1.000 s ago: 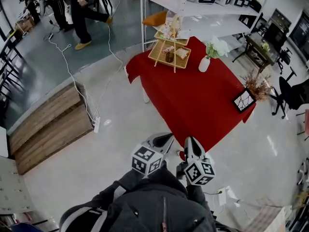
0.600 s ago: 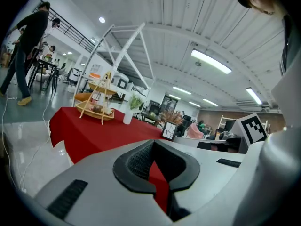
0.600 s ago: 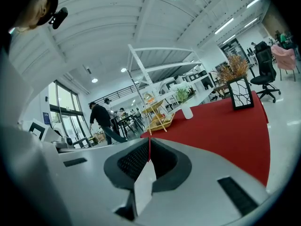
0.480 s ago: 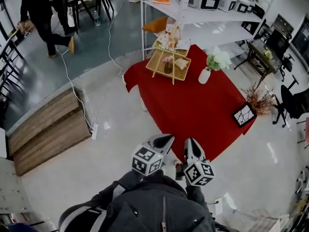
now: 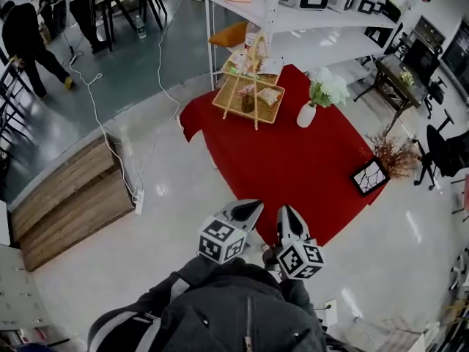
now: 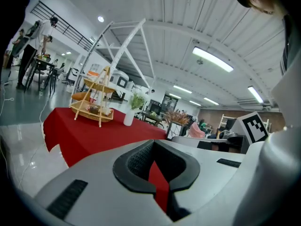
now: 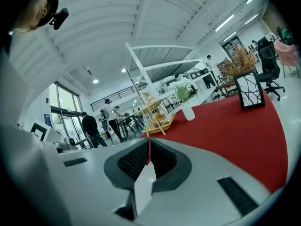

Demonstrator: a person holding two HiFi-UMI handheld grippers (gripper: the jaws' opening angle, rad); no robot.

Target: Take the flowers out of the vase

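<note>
Approach phase: red-cloth worktop (image 5: 293, 167) nearer than a moment ago. Left gripper (image 5: 245, 213) & right gripper (image 5: 287, 218) both closed, empty. Small white vase (image 5: 306, 114) w/ white-green flowers (image 5: 327, 88) stands untouched at the far side, well apart.

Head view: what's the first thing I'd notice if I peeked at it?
The big red tablecloth in the middle jumps out right away. On its far side stands a white vase holding pale flowers, and to the left of the vase sits a tiered wicker stand at the cloth's far corner.
</note>
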